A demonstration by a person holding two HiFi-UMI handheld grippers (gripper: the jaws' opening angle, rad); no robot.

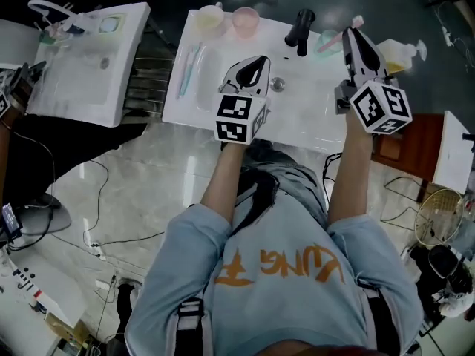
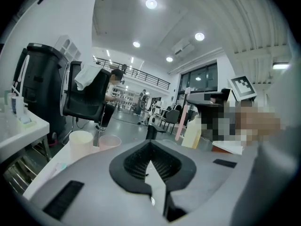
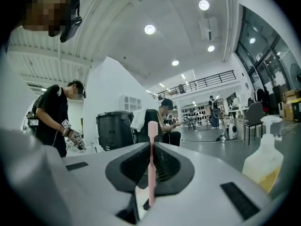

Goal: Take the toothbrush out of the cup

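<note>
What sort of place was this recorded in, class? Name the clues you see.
Probably a large indoor lab or workshop with mock bathroom stations: a white washbasin with a black faucet and cups, set among office chairs beneath a railed mezzanine.

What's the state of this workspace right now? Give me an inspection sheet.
Surface: white sink counter.
Job's things: pink toothbrush upright in right gripper; teal cup beside it.
Clutter: yellow cup, pink cup, tap, soap bottle.
Grippers: left gripper shut, empty; right gripper shut on the toothbrush.
Cables: loose cables on floor.
Surroundings: second sink at left; people in background.
</note>
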